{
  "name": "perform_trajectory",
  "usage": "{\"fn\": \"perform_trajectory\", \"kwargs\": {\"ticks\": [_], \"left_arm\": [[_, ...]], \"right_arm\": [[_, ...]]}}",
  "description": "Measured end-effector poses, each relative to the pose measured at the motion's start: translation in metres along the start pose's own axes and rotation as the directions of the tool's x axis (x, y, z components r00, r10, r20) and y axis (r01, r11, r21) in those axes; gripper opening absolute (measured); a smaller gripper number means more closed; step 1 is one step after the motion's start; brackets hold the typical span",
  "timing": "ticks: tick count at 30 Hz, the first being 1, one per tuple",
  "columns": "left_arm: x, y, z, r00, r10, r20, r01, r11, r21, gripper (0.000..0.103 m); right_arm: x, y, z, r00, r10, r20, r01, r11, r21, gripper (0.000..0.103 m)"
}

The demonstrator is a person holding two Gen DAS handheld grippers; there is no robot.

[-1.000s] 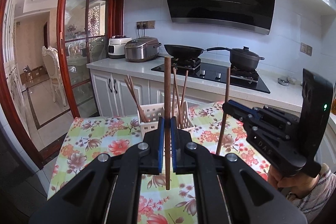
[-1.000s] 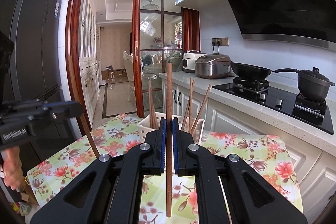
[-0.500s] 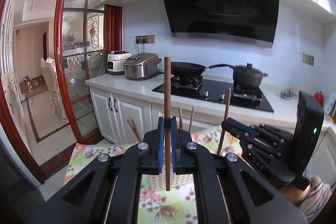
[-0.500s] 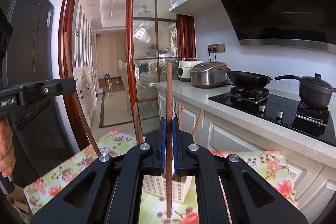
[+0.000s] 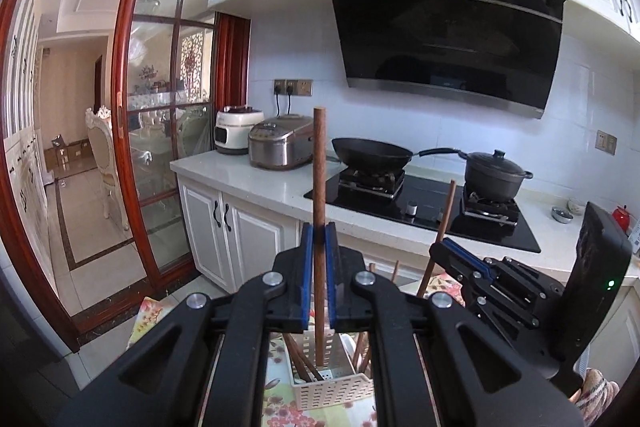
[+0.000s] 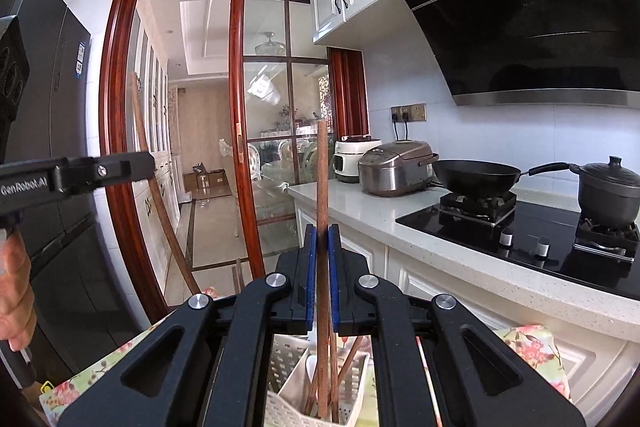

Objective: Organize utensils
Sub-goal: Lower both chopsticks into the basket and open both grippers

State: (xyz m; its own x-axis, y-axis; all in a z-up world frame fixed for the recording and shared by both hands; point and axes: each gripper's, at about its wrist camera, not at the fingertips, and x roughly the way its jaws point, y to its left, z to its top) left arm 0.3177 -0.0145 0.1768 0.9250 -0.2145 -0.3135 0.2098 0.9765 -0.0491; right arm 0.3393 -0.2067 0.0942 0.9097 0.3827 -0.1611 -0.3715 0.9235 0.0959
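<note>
Each claw pinches one upright chopstick (image 5: 319,187) (basket (image 5: 328,389) below).

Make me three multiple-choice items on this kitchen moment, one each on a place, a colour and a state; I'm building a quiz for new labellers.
1. Where does the wok sit?
A. on the stove
B. on the floor
C. in the basket

2. What colour is the utensil basket?
A. red
B. white
C. black

3. How does the left gripper stand?
A. wide open, empty
B. shut on a chopstick
C. shut on a spoon

Key: 1 A, it rests on a burner; 2 B, its slotted walls are white; 3 B, the jaws pinch an upright brown chopstick.
</note>
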Motion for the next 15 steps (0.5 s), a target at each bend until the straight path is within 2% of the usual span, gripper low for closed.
{"fn": "perform_trajectory", "kwargs": {"ticks": [9, 15], "left_arm": [[0.045, 0.014, -0.026, 0.995, -0.015, -0.094, 0.011, 0.999, -0.039, 0.006], [0.074, 0.017, -0.053, 0.983, -0.037, -0.180, 0.031, 0.999, -0.035, 0.006]], "right_arm": [[0.038, 0.005, -0.024, 0.996, 0.000, -0.093, -0.004, 0.999, -0.038, 0.006], [0.070, 0.007, -0.051, 0.972, -0.017, -0.235, 0.004, 0.998, -0.058, 0.006]]}}
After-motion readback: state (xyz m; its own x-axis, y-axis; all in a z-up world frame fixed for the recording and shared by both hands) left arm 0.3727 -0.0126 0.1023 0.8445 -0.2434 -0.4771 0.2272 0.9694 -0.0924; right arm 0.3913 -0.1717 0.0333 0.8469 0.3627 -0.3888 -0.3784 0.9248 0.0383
